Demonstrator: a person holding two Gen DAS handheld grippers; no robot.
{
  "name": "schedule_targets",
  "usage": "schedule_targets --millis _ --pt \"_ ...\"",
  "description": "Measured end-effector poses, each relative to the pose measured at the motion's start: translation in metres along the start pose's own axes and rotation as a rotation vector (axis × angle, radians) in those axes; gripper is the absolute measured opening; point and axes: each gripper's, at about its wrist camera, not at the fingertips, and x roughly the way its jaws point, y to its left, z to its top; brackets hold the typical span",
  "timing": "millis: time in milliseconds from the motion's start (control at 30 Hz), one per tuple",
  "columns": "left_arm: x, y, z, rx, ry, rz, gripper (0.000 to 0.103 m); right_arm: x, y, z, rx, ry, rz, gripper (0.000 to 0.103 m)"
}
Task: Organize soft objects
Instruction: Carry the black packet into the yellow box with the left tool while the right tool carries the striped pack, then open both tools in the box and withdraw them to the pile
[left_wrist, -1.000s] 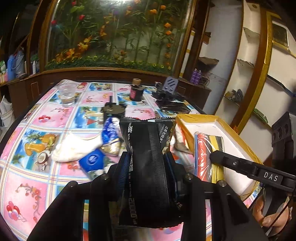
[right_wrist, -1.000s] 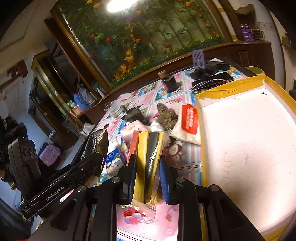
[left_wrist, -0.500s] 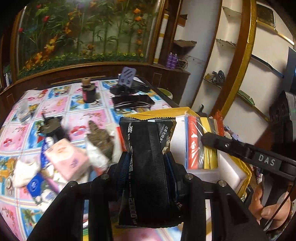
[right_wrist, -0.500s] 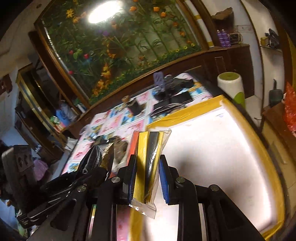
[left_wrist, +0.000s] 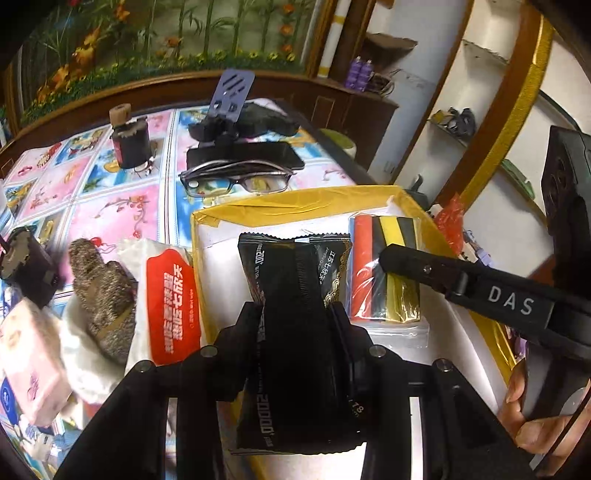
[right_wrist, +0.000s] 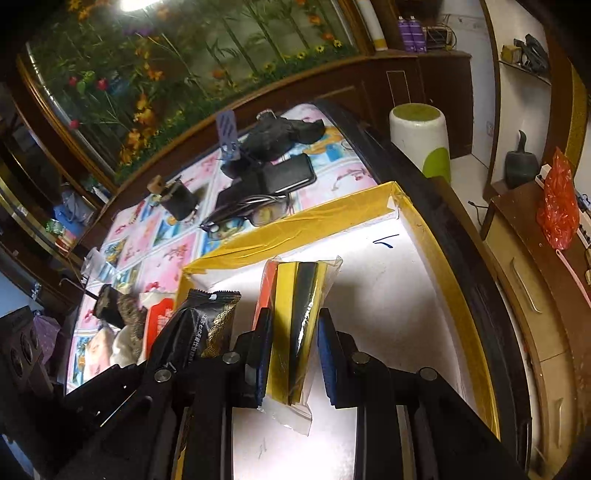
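My left gripper (left_wrist: 297, 314) is shut on a black foil packet (left_wrist: 295, 288) and holds it over the near left part of a white box with a yellow taped rim (left_wrist: 295, 203). My right gripper (right_wrist: 294, 332) is shut on a clear pack of red, yellow and black strips (right_wrist: 295, 295), held upright over the same box (right_wrist: 295, 225). In the left wrist view that pack (left_wrist: 384, 266) hangs just right of the black packet. From the right wrist camera the black packet (right_wrist: 199, 332) shows at lower left.
Left of the box lie a red-labelled wipes pack (left_wrist: 170, 306), a brown knitted piece (left_wrist: 99, 295) and a pink tissue pack (left_wrist: 26, 358). Behind it are glasses (left_wrist: 236, 181), a phone (left_wrist: 243, 155) and a dark jar (left_wrist: 131, 144). The table edge runs right of the box.
Both grippers have swung right with their packs, from above the pile on the tablecloth to above the white box. Neither grip has changed.
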Motion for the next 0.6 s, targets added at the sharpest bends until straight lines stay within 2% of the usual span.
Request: schedule_targets --millis 200,300,367,467,600 --pt "0.019 0.001 0.0 -0.011 0.045 0.018 0.039 0.022 -0.006 0.009 0.014 0.032 -0.018 0.026" --pt "0.023 0.002 0.0 -0.019 0.059 0.003 0.045 0.026 -0.006 0.011 0.001 0.032 -0.039 0.027" --pt "0.02 0.003 0.0 -0.017 0.046 0.001 0.059 0.026 -0.007 0.011 0.007 0.023 -0.052 0.028" --pt "0.015 0.001 -0.001 -0.005 0.031 -0.01 0.062 0.022 -0.009 0.011 0.015 0.017 -0.041 0.037" --pt "0.0 0.004 -0.004 -0.004 -0.008 -0.014 0.063 0.003 -0.007 0.006 0.022 -0.025 -0.035 0.038"
